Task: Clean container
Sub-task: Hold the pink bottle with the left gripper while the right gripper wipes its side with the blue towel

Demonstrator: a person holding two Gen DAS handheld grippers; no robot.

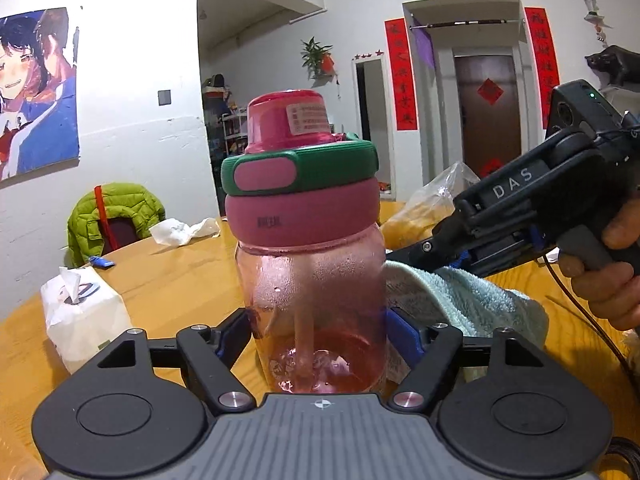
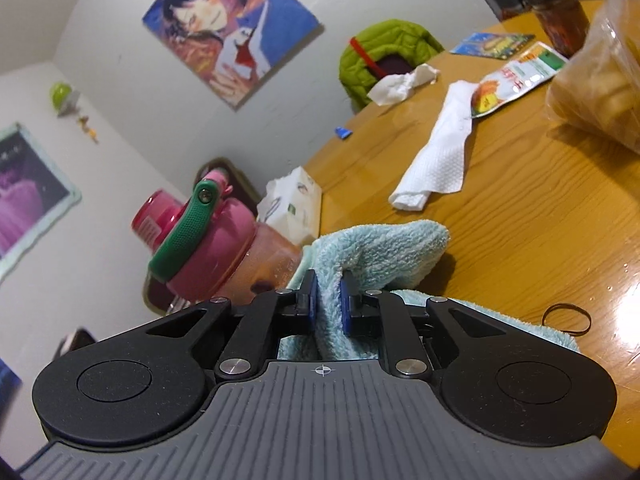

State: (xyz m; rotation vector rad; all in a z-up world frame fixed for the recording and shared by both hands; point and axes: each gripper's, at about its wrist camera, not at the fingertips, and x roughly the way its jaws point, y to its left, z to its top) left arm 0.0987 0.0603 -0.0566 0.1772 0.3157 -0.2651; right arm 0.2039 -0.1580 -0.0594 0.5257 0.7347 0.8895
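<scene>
A pink see-through bottle (image 1: 316, 288) with a pink and green lid stands upright on the wooden table (image 1: 172, 276), and my left gripper (image 1: 320, 332) is shut on its lower body, blue pads against both sides. In the right wrist view the bottle (image 2: 224, 248) appears at the left. My right gripper (image 2: 328, 300) is shut on a fold of a light blue towel (image 2: 384, 248), which lies right beside the bottle. The left wrist view shows the towel (image 1: 460, 300) to the right of the bottle, with the right gripper's black body and a hand (image 1: 612, 276) above it.
A tissue pack (image 1: 80, 316) sits left of the bottle. A crumpled tissue (image 1: 180, 230), a folded paper towel (image 2: 440, 156), snack packets (image 2: 516, 76), a plastic bag of food (image 2: 600, 88), a dark jar (image 2: 564, 12) and a rubber band (image 2: 566, 320) lie on the table. A green jacket (image 1: 112, 220) hangs over a chair.
</scene>
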